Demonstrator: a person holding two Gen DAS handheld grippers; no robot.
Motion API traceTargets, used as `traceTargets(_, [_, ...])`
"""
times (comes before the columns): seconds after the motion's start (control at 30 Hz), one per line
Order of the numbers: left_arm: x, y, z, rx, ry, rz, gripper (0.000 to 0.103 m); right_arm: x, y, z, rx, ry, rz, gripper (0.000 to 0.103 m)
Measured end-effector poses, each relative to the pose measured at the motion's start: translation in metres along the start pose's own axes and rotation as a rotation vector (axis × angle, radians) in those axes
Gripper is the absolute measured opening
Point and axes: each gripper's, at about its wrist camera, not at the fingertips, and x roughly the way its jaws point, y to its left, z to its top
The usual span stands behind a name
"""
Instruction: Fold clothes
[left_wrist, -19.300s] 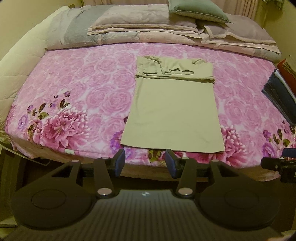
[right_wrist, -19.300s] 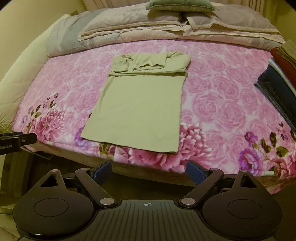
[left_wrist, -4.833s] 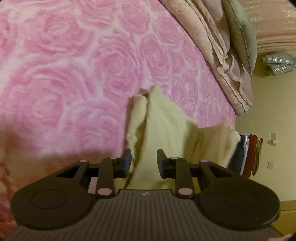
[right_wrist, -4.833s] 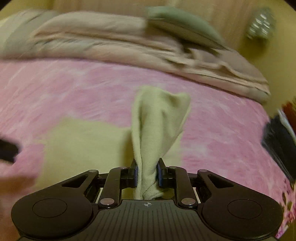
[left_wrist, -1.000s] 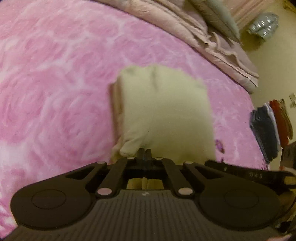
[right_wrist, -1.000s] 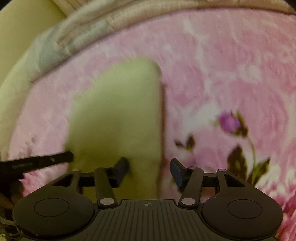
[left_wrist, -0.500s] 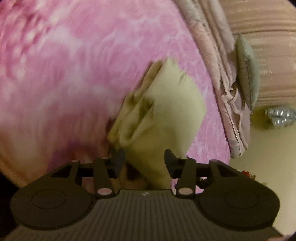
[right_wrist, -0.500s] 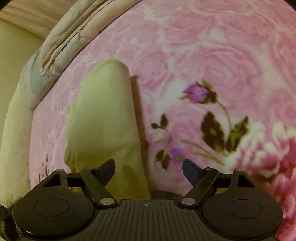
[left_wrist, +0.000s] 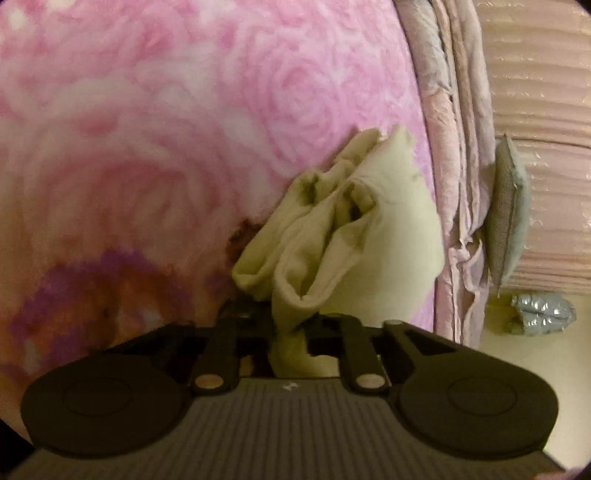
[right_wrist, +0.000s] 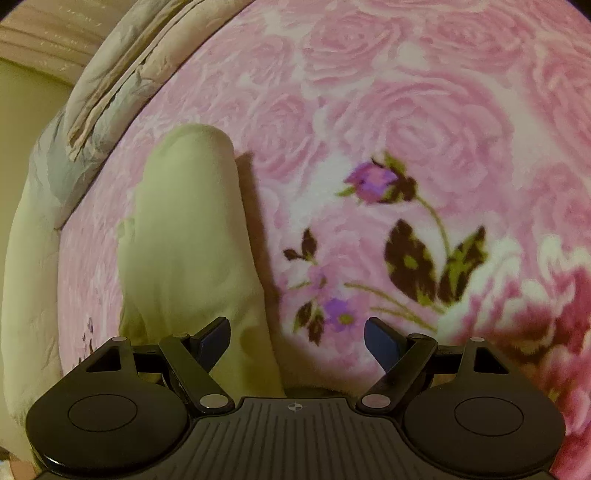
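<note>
Garment (left_wrist: 384, 236): we count one, soft yellow-green knit, a folded bundle on the bed (left_wrist: 184, 110)
Left tongs (left_wrist: 288, 328): we just closed them, clamped on its corner
Right tongs (right_wrist: 297, 341): wide apart, empty
Bed: pink rose print

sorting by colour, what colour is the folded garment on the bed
Pale yellow-green, plain with no print; the folded garment shows best in the right wrist view.

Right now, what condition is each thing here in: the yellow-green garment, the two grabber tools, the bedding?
Yellow-green garment: folded into a thick bundle, one corner pinched.
Left gripper: just closed, shut on the garment's corner.
Right gripper: open, its left finger over the garment, gripping nothing.
Pink floral bedspread: spread flat.
Quilts: folded, stacked.
Grey-green pillow: resting on the quilts.
</note>
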Motion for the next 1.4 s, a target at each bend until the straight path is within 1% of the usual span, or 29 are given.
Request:
traceTargets(0.03, [-0.004, -0.007, 0.007, 0.043, 0.012, -0.003, 0.009, -0.001, 0.001, 0.001, -0.01, 0.002, 0.006, 0.082])
traceTargets(0.1, [-0.02, -0.017, 0.024, 0.092, 0.014, -0.016, 0.008, -0.001, 0.004, 0.004, -0.03, 0.011, 0.031, 0.082])
traceTargets(0.23, [-0.057, -0.029, 0.063, 0.246, -0.031, 0.008, 0.008, 0.005, 0.01, 0.017, -0.049, 0.017, 0.107, 0.083])
traceTargets(0.3, [-0.06, -0.024, 0.081, 0.266, -0.013, 0.017, 0.011, 0.013, 0.014, 0.03, -0.056, 0.009, 0.154, 0.083])
traceTargets(0.37, [-0.056, -0.013, 0.089, 0.221, 0.013, 0.025, 0.012, 0.025, 0.018, 0.046, -0.055, 0.006, 0.203, 0.085])
traceTargets(0.4, [-0.056, -0.005, 0.087, 0.181, 0.004, 0.023, 0.018, 0.03, 0.021, 0.053, -0.057, 0.001, 0.218, 0.092])
traceTargets(0.43, [-0.055, 0.004, 0.084, 0.139, -0.008, 0.022, 0.021, 0.036, 0.024, 0.061, -0.06, -0.004, 0.229, 0.093])
traceTargets(0.47, [-0.056, 0.014, 0.077, 0.084, -0.027, 0.018, 0.026, 0.042, 0.027, 0.069, -0.068, -0.01, 0.243, 0.093])
traceTargets(0.53, [-0.055, 0.032, 0.063, -0.061, -0.064, -0.024, 0.026, 0.056, 0.03, 0.082, -0.074, -0.011, 0.27, 0.093])
traceTargets(0.6, [-0.051, 0.04, 0.055, -0.169, -0.104, -0.053, 0.026, 0.074, 0.029, 0.094, -0.048, 0.007, 0.292, 0.093])
traceTargets(0.63, [-0.048, 0.043, 0.052, -0.201, -0.116, -0.065, 0.024, 0.083, 0.029, 0.097, -0.029, 0.022, 0.307, 0.078])
traceTargets(0.67, [-0.046, 0.046, 0.049, -0.231, -0.127, -0.076, 0.014, 0.09, 0.028, 0.098, -0.009, 0.04, 0.311, 0.058])
traceTargets(0.7, [-0.045, 0.045, 0.053, -0.229, -0.123, -0.079, 0.01, 0.096, 0.028, 0.099, 0.012, 0.058, 0.311, 0.051])
traceTargets(0.73, [-0.045, 0.043, 0.058, -0.223, -0.118, -0.081, 0.008, 0.096, 0.027, 0.097, 0.033, 0.058, 0.307, 0.044])
traceTargets(0.8, [-0.048, 0.033, 0.077, -0.156, -0.095, -0.076, 0.007, 0.091, 0.025, 0.091, 0.076, 0.041, 0.299, 0.038])
traceTargets(0.83, [-0.05, 0.027, 0.087, -0.12, -0.083, -0.073, 0.007, 0.087, 0.024, 0.084, 0.107, 0.035, 0.291, 0.036])
traceTargets(0.9, [-0.057, 0.017, 0.117, -0.059, -0.086, -0.082, 0.007, 0.075, 0.022, 0.063, 0.175, 0.032, 0.275, 0.034])
traceTargets(0.93, [-0.057, 0.01, 0.132, -0.021, -0.079, -0.077, 0.007, 0.07, 0.023, 0.05, 0.212, 0.035, 0.271, 0.035])
traceTargets(1.03, [-0.053, -0.011, 0.178, 0.097, -0.053, -0.059, 0.007, 0.062, 0.028, 0.014, 0.266, 0.057, 0.257, 0.035])
traceTargets(1.07, [-0.048, -0.016, 0.189, 0.138, -0.034, -0.046, 0.008, 0.06, 0.031, 0.001, 0.282, 0.066, 0.251, 0.037])
traceTargets(1.1, [-0.045, -0.019, 0.196, 0.166, -0.013, -0.015, 0.01, 0.058, 0.033, -0.011, 0.298, 0.074, 0.246, 0.044])
traceTargets(1.13, [-0.043, -0.023, 0.202, 0.193, 0.007, 0.018, 0.011, 0.055, 0.035, -0.015, 0.28, 0.063, 0.226, 0.054])
traceTargets(1.17, [-0.045, -0.025, 0.204, 0.207, 0.008, 0.017, 0.012, 0.051, 0.04, -0.011, 0.229, 0.04, 0.186, 0.059])
traceTargets(1.2, [-0.048, -0.026, 0.205, 0.218, 0.007, 0.011, 0.016, 0.045, 0.045, -0.003, 0.158, 0.01, 0.144, 0.067])
traceTargets(1.23, [-0.055, -0.027, 0.205, 0.225, -0.003, -0.003, 0.02, 0.04, 0.051, 0.006, 0.081, -0.022, 0.103, 0.071])
traceTargets(1.27, [-0.061, -0.025, 0.202, 0.23, -0.016, -0.011, 0.027, 0.035, 0.057, 0.016, -0.002, -0.051, 0.073, 0.071])
traceTargets(1.3, [-0.065, -0.025, 0.2, 0.24, -0.03, -0.014, 0.029, 0.031, 0.061, 0.025, -0.082, -0.068, 0.058, 0.071])
traceTargets(1.4, [-0.062, -0.028, 0.201, 0.323, -0.02, 0.006, 0.031, 0.039, 0.075, 0.054, -0.237, -0.08, 0.086, 0.071])
